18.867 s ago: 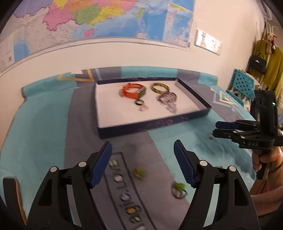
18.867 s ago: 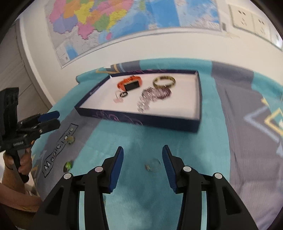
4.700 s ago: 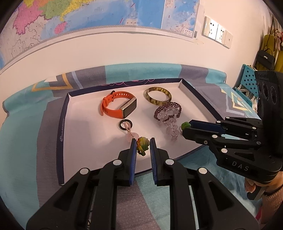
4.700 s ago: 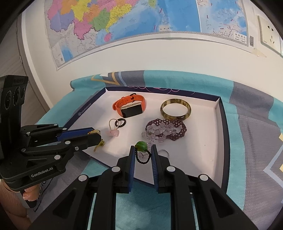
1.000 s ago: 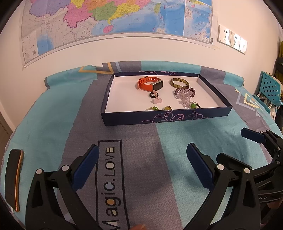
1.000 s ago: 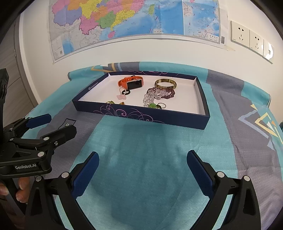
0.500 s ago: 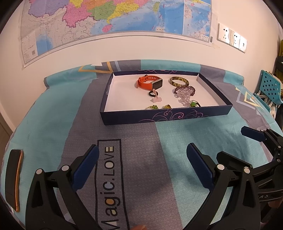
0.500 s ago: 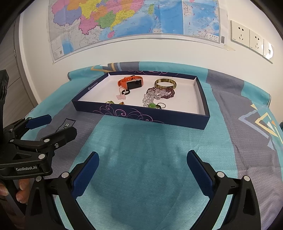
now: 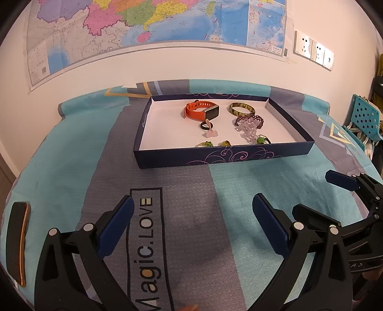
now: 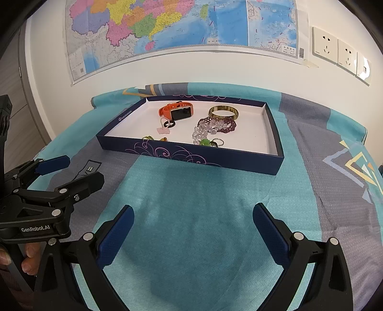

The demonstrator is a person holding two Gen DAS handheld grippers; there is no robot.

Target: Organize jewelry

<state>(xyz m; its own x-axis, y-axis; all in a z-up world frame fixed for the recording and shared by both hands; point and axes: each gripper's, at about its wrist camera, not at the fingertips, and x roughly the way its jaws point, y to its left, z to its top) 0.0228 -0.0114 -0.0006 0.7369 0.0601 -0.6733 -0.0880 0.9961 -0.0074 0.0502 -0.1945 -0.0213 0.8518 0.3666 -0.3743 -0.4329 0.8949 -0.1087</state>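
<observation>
Navy tray sits loaded near the surface's far edge.
Left gripper and right gripper hover over teal cloth, jaws spread wide, empty.

White wall, large colourful map, wall sockets, teal-grey patterned cloth

The wide-open left gripper hovers over the patterned teal-grey cloth, well short of the dark-blue white-lined jewelry tray.
</observation>
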